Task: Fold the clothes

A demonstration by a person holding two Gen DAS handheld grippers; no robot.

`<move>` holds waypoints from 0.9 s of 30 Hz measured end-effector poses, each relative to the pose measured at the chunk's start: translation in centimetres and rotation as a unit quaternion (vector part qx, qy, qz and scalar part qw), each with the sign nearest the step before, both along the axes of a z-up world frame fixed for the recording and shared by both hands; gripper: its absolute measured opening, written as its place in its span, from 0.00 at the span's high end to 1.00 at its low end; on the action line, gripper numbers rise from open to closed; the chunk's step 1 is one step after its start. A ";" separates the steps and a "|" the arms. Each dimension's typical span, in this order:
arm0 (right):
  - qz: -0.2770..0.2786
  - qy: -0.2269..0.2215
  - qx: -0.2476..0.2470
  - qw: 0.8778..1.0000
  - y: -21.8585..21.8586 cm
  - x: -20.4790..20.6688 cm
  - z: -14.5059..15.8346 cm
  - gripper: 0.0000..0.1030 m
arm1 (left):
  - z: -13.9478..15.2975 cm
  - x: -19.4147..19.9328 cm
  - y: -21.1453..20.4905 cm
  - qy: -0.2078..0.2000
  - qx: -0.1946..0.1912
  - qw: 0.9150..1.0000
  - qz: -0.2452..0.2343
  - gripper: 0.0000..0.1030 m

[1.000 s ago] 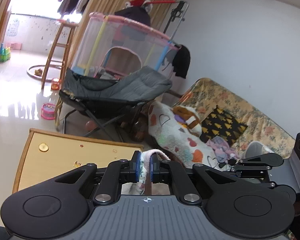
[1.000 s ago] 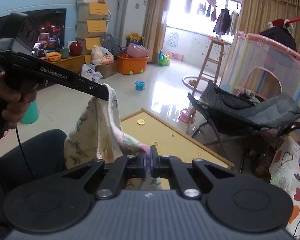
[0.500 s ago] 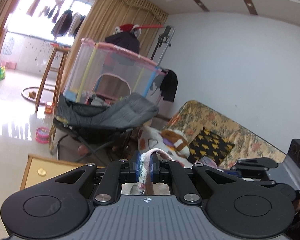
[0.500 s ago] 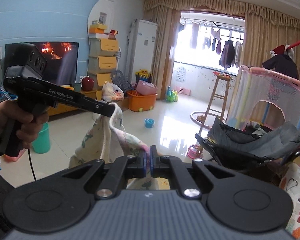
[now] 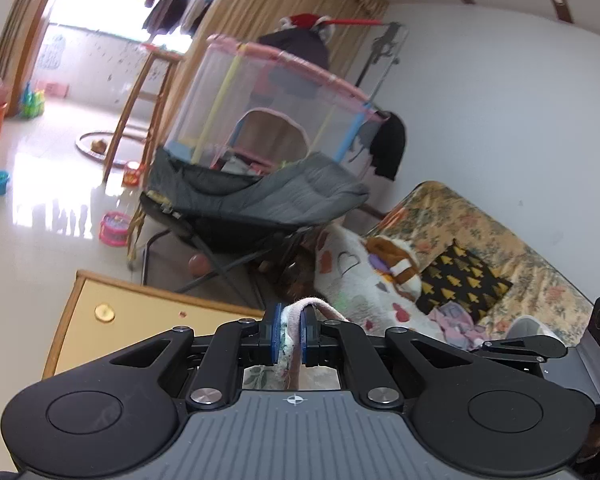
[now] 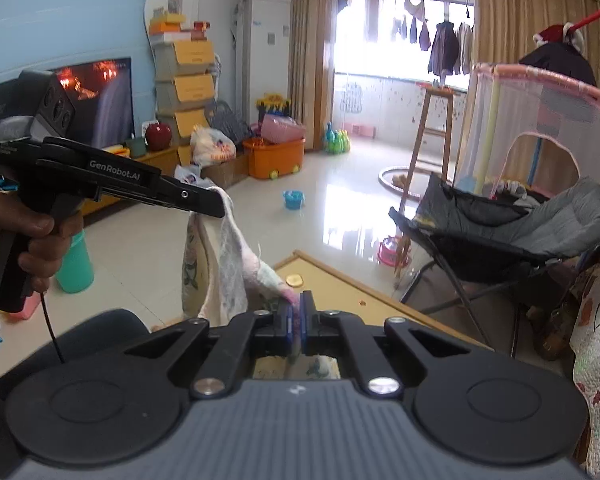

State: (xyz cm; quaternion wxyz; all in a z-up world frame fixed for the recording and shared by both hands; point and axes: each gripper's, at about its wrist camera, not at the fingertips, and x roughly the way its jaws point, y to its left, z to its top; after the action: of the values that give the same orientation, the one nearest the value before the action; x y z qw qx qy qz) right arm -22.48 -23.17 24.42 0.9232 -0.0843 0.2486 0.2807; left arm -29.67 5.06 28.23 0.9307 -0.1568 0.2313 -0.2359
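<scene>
A small cream garment [image 6: 216,264] with a faded print and pink trim hangs in the air above the wooden table [image 6: 340,288]. My left gripper [image 5: 290,334] is shut on a pink-edged fold of the garment [image 5: 296,316]. In the right wrist view the left gripper [image 6: 216,206] appears at the left, held by a hand, with the cloth drooping from its tip. My right gripper [image 6: 297,320] is shut on another pink edge of the same cloth, which sags between the two. The right gripper's body [image 5: 540,348] shows at the right edge of the left wrist view.
A grey folding lounger [image 5: 260,196] and a mesh playpen [image 5: 276,108] stand beyond the table. A floral sofa [image 5: 480,240] with a heart-print blanket and cushions lies to the right. Toys, an orange tub [image 6: 276,158] and a wooden stool [image 6: 432,136] stand on the shiny floor.
Both views rose toward the ceiling half a second ago and have dropped back toward the table. The garment stays pinched in both grippers throughout.
</scene>
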 end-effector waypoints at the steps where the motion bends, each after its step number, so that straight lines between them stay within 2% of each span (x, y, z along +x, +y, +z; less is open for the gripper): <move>1: -0.005 0.003 0.001 1.000 0.0 0.5 -0.4 0.96 | -0.5 0.7 0.0 0.002 0.003 1.000 0.002 0.91; 10: -0.047 0.029 -0.003 0.998 -0.4 5.4 -3.8 0.96 | -3.9 8.4 -0.4 0.028 0.016 0.999 0.005 0.91; 19: -0.086 0.067 -0.011 0.994 -1.4 10.3 -8.6 0.96 | -8.5 17.4 -2.4 0.060 0.037 0.998 -0.005 0.91; 27: -0.105 0.076 -0.024 0.991 -1.4 13.3 -11.1 0.96 | -12.5 23.2 -3.2 0.086 0.049 0.995 -0.006 0.91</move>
State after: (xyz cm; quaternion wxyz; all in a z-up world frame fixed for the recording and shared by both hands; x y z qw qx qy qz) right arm -9.18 -24.62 13.36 0.9237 -0.0586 0.3323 0.1817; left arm -6.52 1.85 15.75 0.9127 -0.1298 0.3222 -0.2153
